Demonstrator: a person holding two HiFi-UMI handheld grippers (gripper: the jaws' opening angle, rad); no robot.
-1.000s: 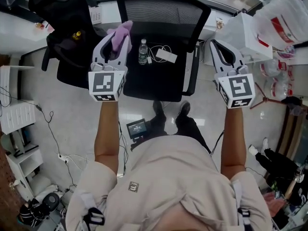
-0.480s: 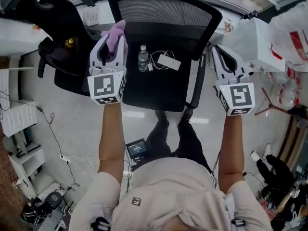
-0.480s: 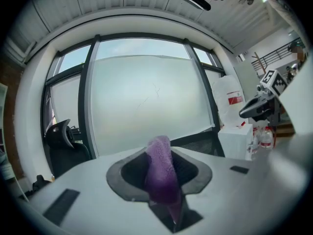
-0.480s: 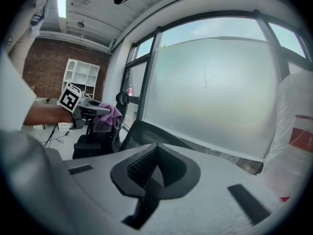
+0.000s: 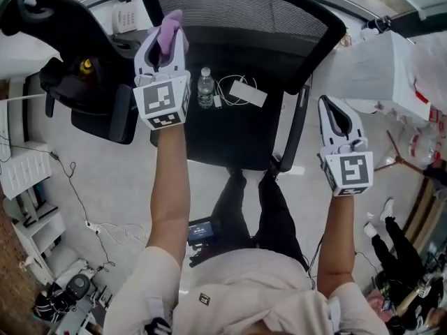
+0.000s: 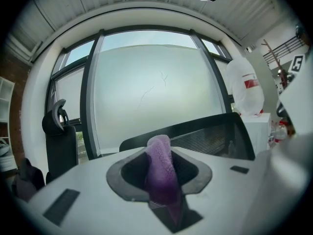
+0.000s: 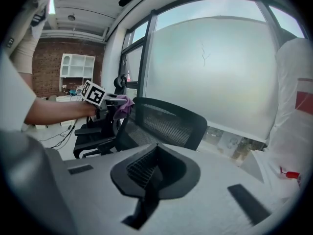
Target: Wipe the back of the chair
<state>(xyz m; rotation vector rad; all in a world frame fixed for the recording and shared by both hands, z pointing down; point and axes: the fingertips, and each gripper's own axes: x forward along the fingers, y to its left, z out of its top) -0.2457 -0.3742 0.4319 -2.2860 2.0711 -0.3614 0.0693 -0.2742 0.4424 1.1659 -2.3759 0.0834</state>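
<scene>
The left hand-held gripper (image 5: 166, 39) squeezes a soft purple cloth (image 5: 170, 26) beside the black mesh chair back (image 5: 244, 14). The right hand-held gripper (image 5: 334, 109) is closed and empty.

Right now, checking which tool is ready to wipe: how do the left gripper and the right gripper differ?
The left gripper is shut on a purple cloth; the right gripper is shut with nothing in it. The left gripper is up at the left edge of the chair back; the right gripper sits lower, off the chair's right side, clear of it. Both are white and carry a marker cube.
</scene>
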